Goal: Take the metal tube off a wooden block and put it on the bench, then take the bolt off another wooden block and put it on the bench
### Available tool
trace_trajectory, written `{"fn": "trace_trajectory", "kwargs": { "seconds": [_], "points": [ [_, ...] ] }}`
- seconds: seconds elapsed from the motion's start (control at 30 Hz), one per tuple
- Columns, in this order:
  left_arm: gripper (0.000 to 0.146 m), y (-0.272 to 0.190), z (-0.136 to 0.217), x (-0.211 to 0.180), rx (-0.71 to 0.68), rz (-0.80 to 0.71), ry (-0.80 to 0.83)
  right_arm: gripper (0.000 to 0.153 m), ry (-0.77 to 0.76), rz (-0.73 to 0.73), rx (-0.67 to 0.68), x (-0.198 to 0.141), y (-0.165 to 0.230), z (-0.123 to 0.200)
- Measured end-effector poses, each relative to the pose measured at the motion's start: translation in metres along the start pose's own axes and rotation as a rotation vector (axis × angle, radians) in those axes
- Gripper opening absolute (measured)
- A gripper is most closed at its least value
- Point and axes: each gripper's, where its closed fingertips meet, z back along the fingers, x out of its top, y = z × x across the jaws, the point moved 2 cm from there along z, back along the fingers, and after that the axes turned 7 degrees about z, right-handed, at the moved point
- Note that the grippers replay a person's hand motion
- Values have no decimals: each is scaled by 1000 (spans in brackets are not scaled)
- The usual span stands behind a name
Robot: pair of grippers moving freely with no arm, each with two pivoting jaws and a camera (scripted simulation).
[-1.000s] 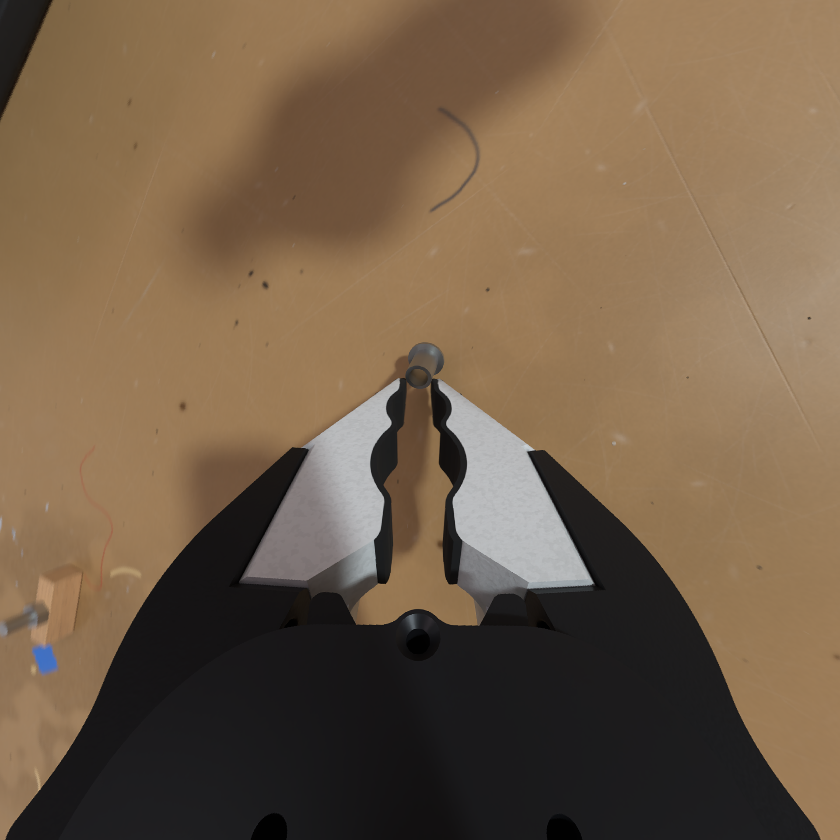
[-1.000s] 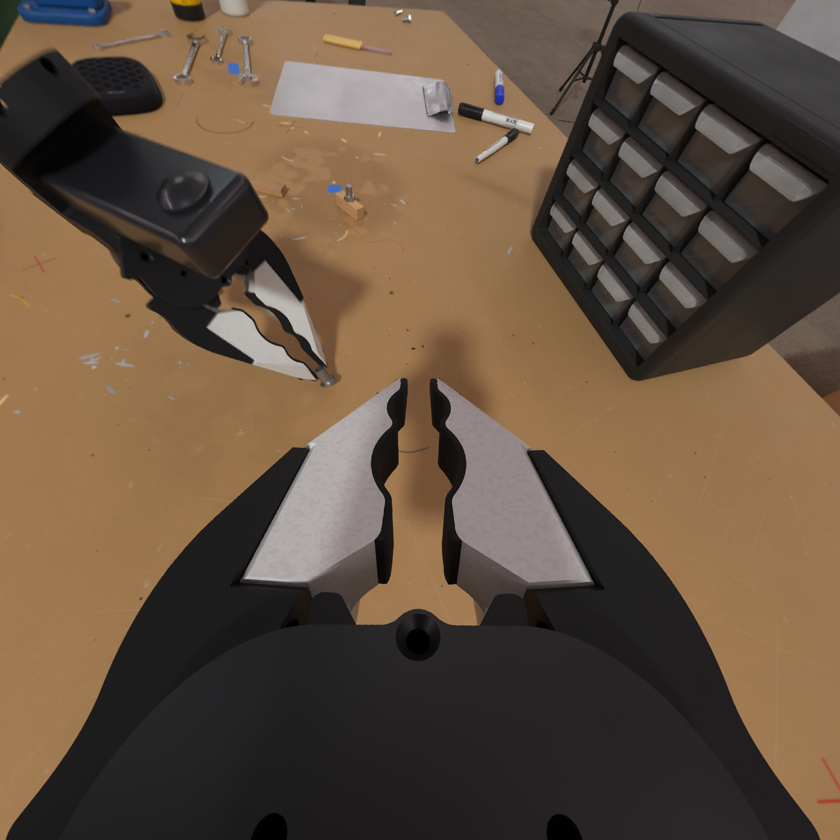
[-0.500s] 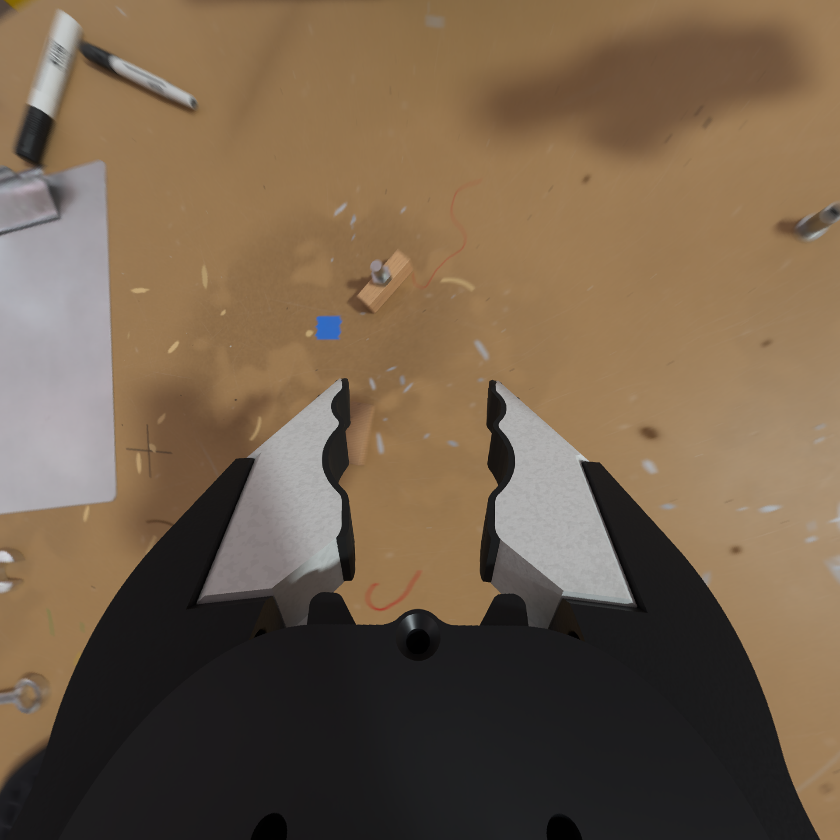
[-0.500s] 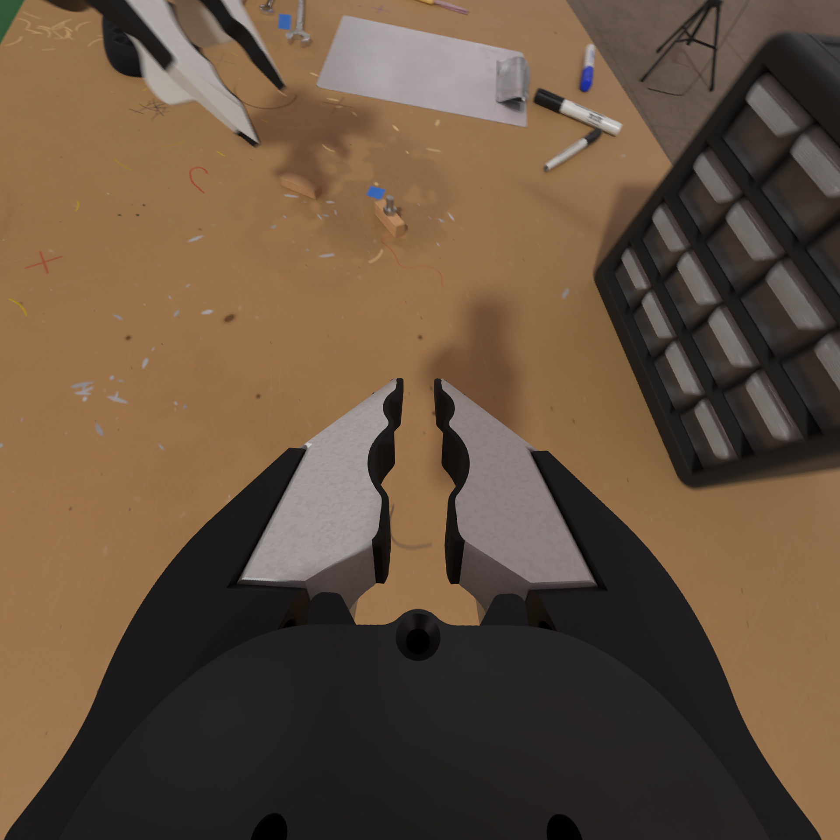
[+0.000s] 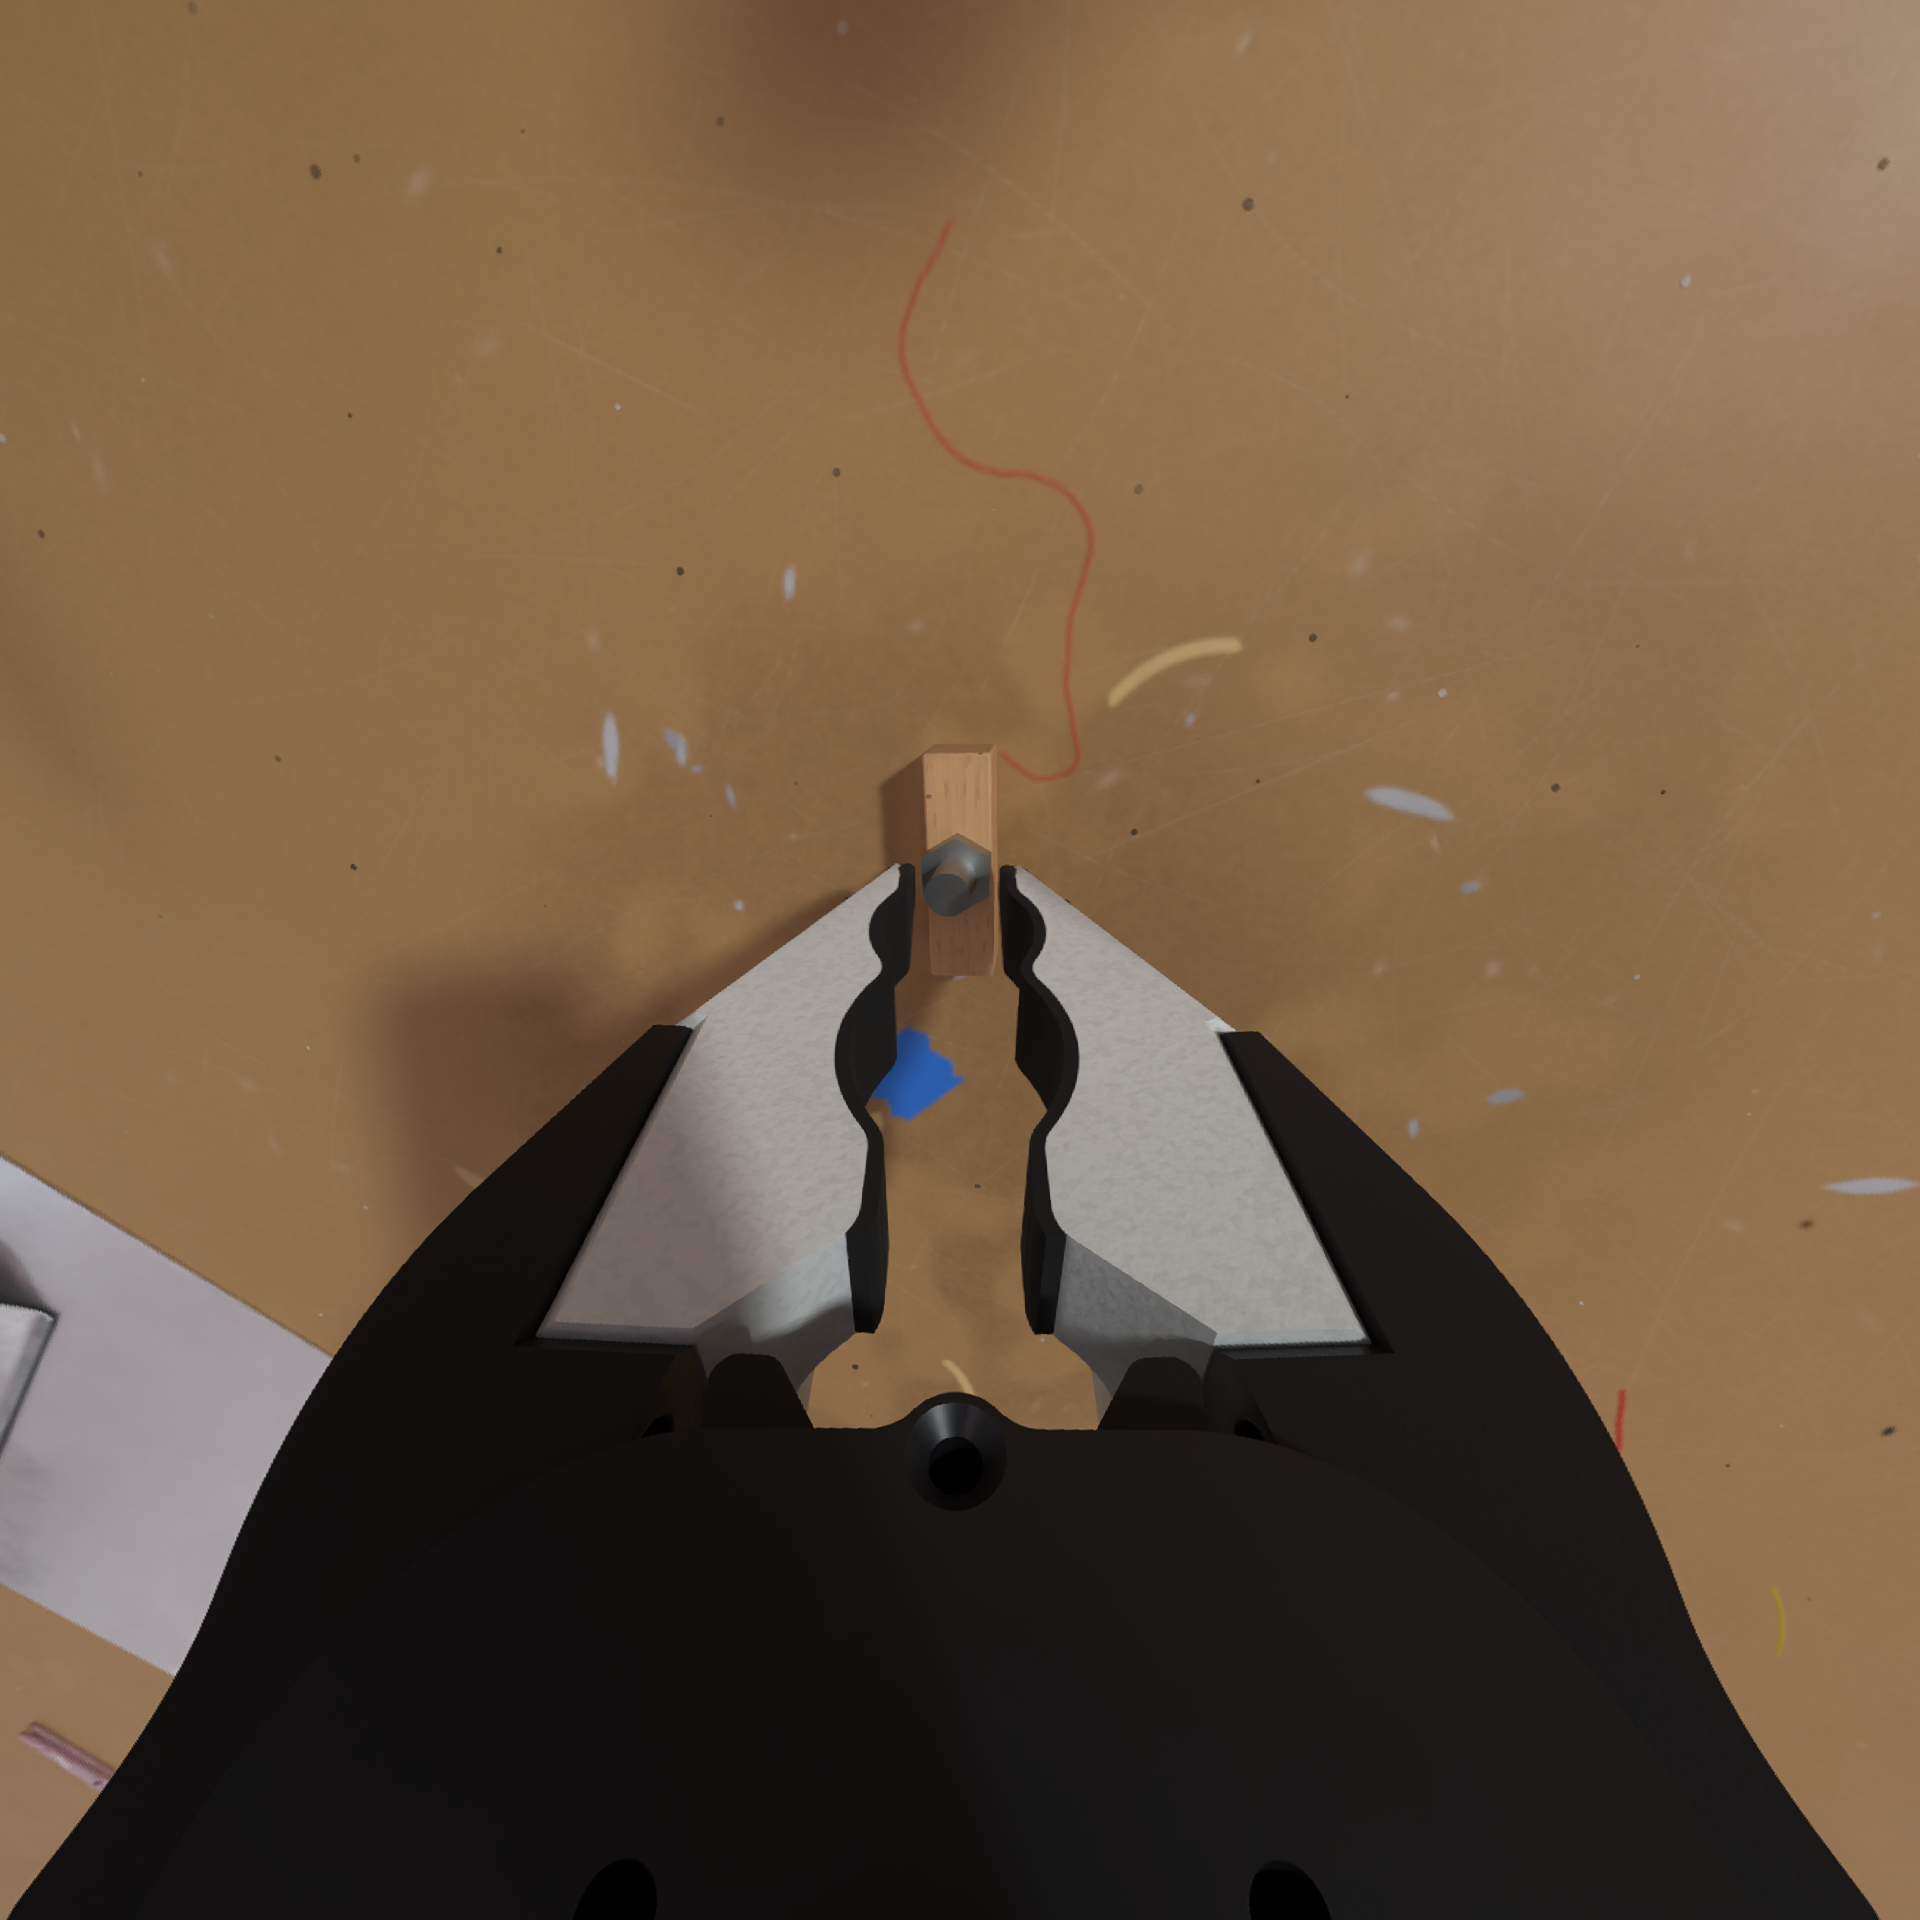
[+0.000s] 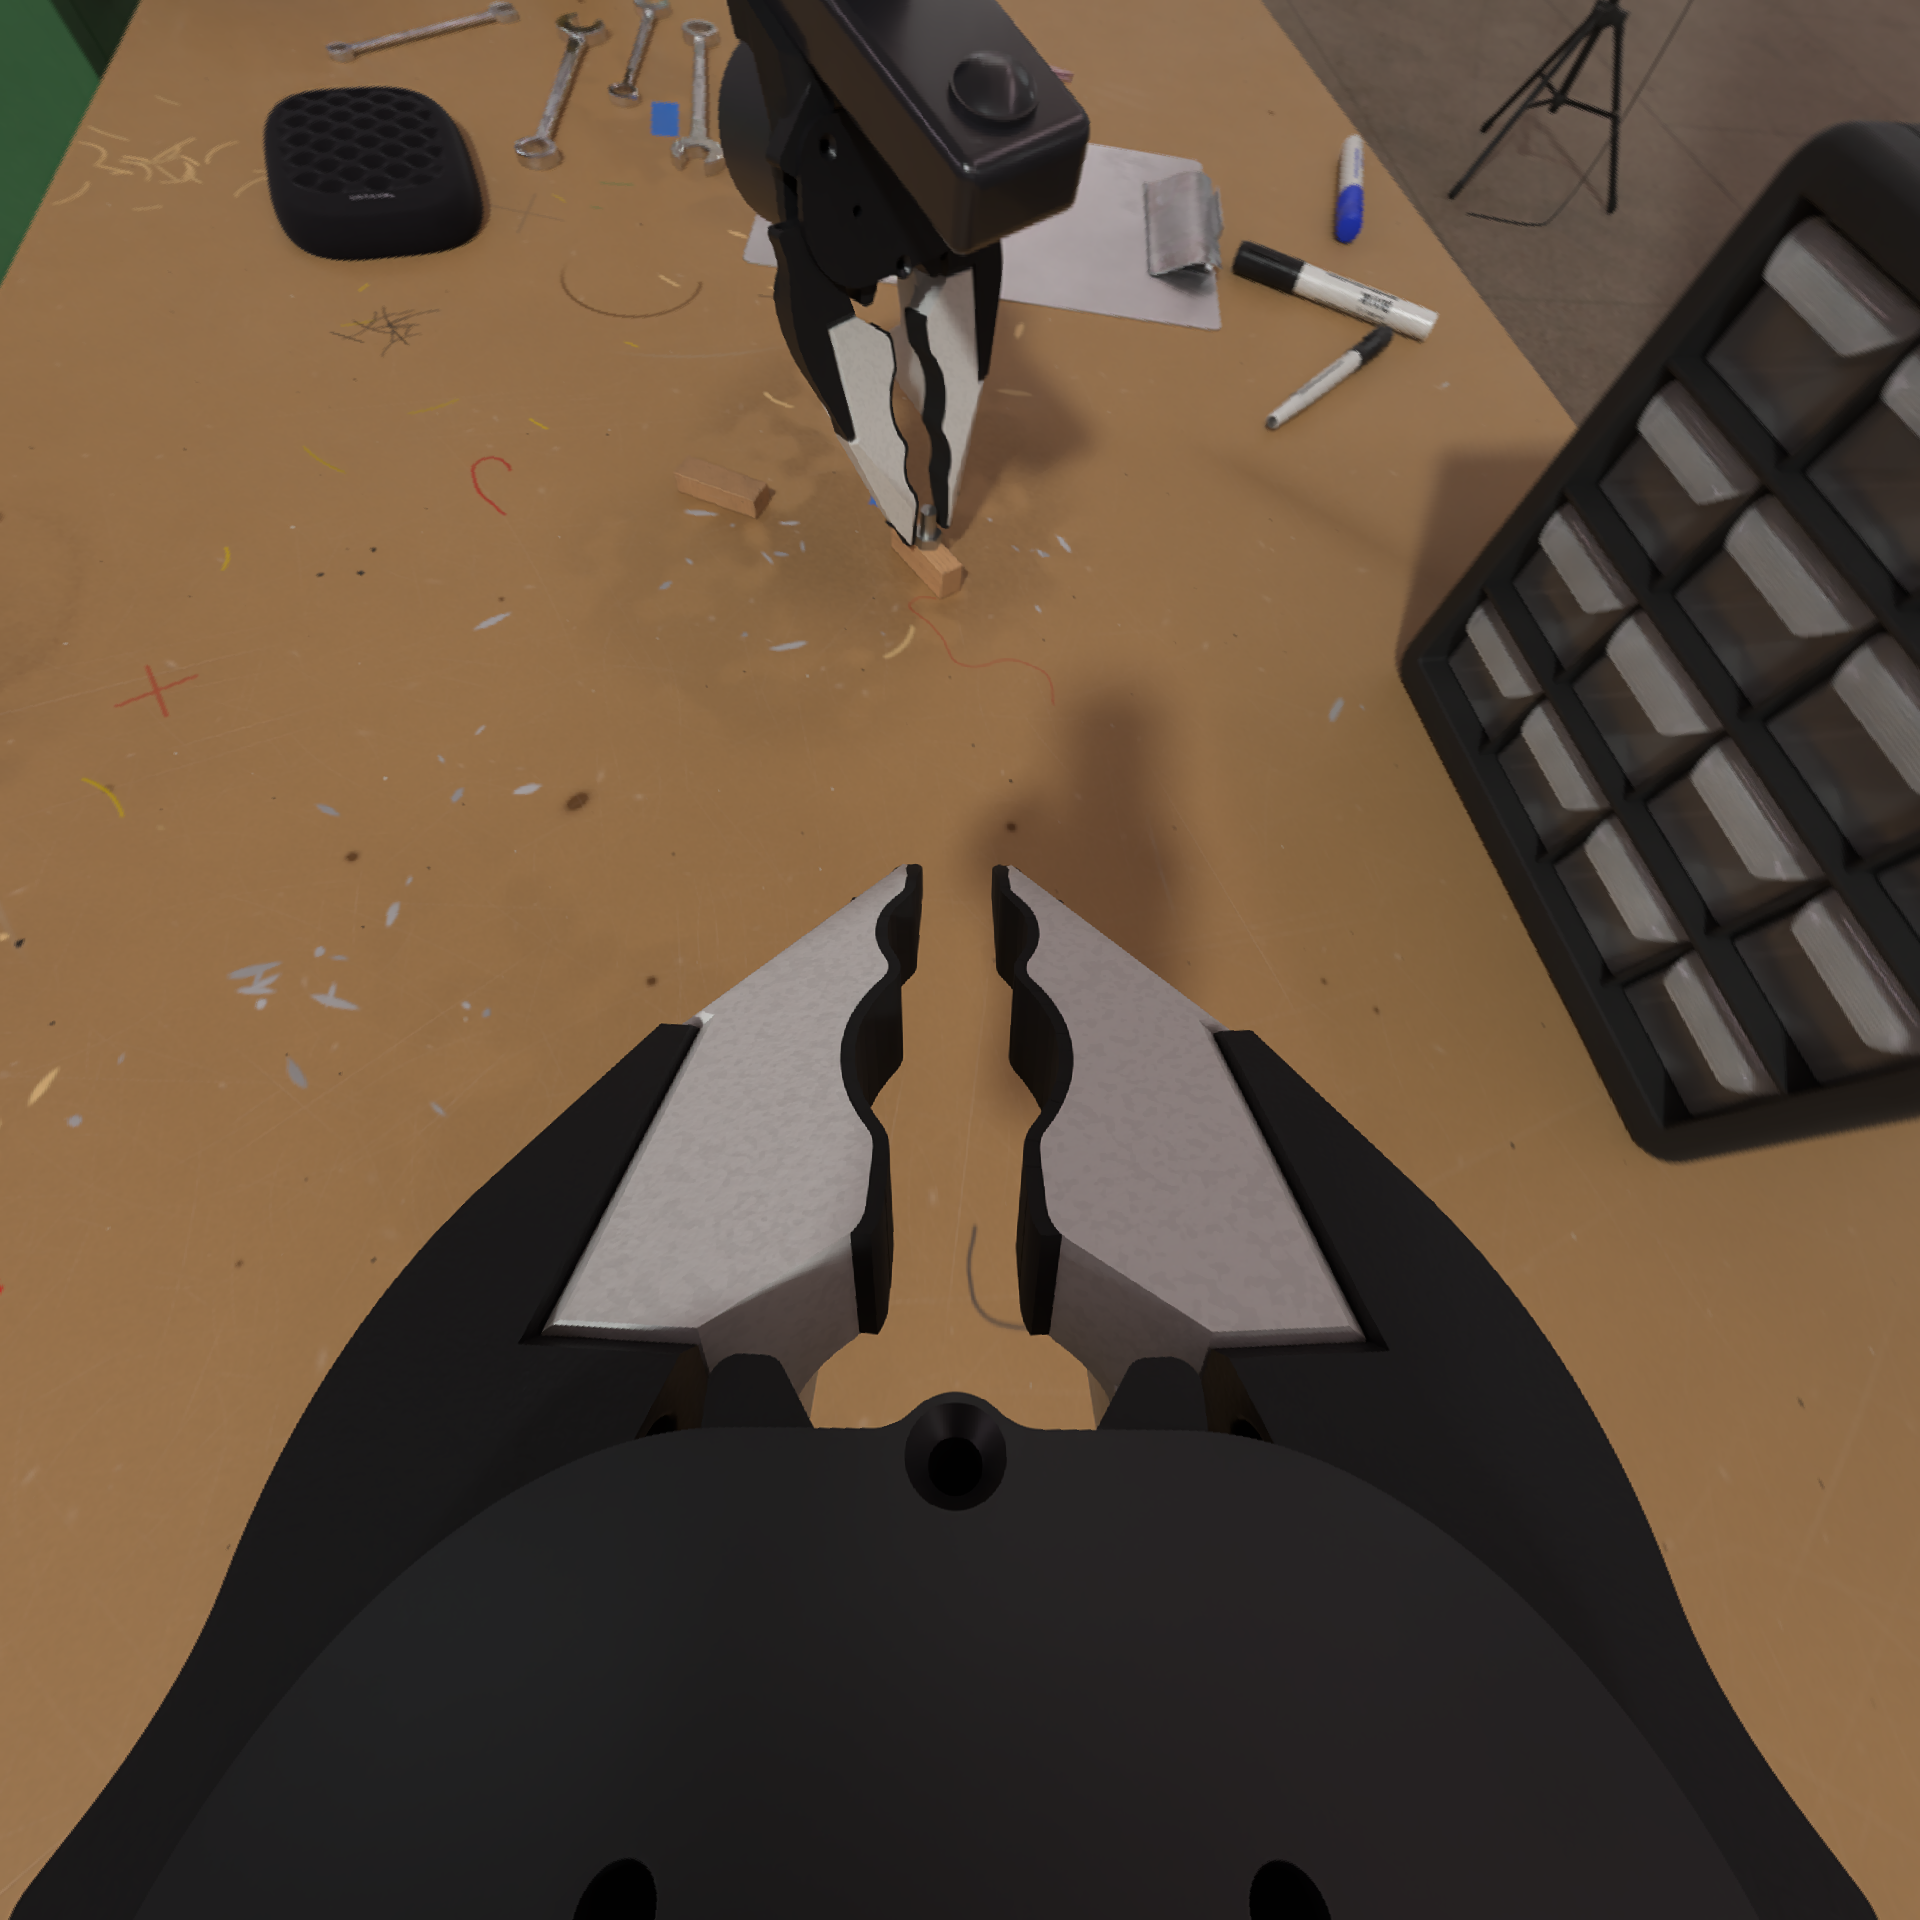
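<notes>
A grey bolt stands in a small wooden block on the brown bench. My left gripper points down at it, and its jaws are closed in on the two sides of the bolt head. The right wrist view shows the same: the left gripper is on the bolt, and the block rests on the bench. A second, bare wooden block lies to its left. My right gripper hovers nearer, empty, its jaws a narrow gap apart. The metal tube shows in neither view.
A black drawer cabinet stands at the right. A grey metal sheet with a clip, markers, wrenches and a black perforated pad lie at the back. A blue tape scrap lies beside the bolt's block.
My left gripper let go of the tube, opened wide and swung across to the bolt's block. It has now come down and closed its jaws around the bolt head. The right gripper stayed nearly still.
</notes>
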Motion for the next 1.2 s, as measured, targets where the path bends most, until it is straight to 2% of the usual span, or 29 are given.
{"fn": "trace_trajectory", "kwargs": {
  "seconds": [0.07,0.2,0.33,0.4,0.47,0.53,0.57,0.63,0.7,0.77,0.83,0.93,0.97,1.03,1.13,1.2],
  "points": [
    [13,2,1,-1,4,28,4,13,4,-10,-19,-5,-2,10],
    [13,-2,16,-9,100,48,-2,12,-6,-27,-46,-14,-7,26],
    [13,-29,59,0,165,122,-156,12,-35,-35,-53,-22,-7,38],
    [13,-69,90,25,128,160,-266,13,-45,-36,-56,-27,-5,43],
    [13,-127,122,66,62,147,-423,13,-53,-40,-67,-34,-4,49],
    [13,-186,138,105,-19,153,-551,13,-71,-55,-72,-38,-2,55],
    [13,-207,133,120,-44,166,-580,12,-85,-61,-74,-40,-2,58],
    [13,-222,100,137,2,215,-533,12,-107,-72,-78,-43,0,63],
    [13,-218,52,137,61,289,-399,12,-114,-77,-76,-48,2,66],
    [13,-217,9,131,50,320,-264,12,-104,-71,-72,-53,4,69],
    [13,-219,-16,123,50,335,-163,12,-88,-59,-76,-58,5,72],
    [13,-225,-18,125,53,337,-157,12,-84,-62,-74,-63,4,75],
    [19,-224,-17,126,63,344,-156,12,-85,-65,-76,-65,3,76],
    [45,-223,-8,126,82,376,-179,12,-87,-71,-83,-67,0,76],
    [48,-224,37,123,30,412,-338,12,-80,-79,-89,-69,-2,75],
    [48,-208,77,106,43,433,-425,12,-61,-82,-93,-71,-5,74]
  ]
}}
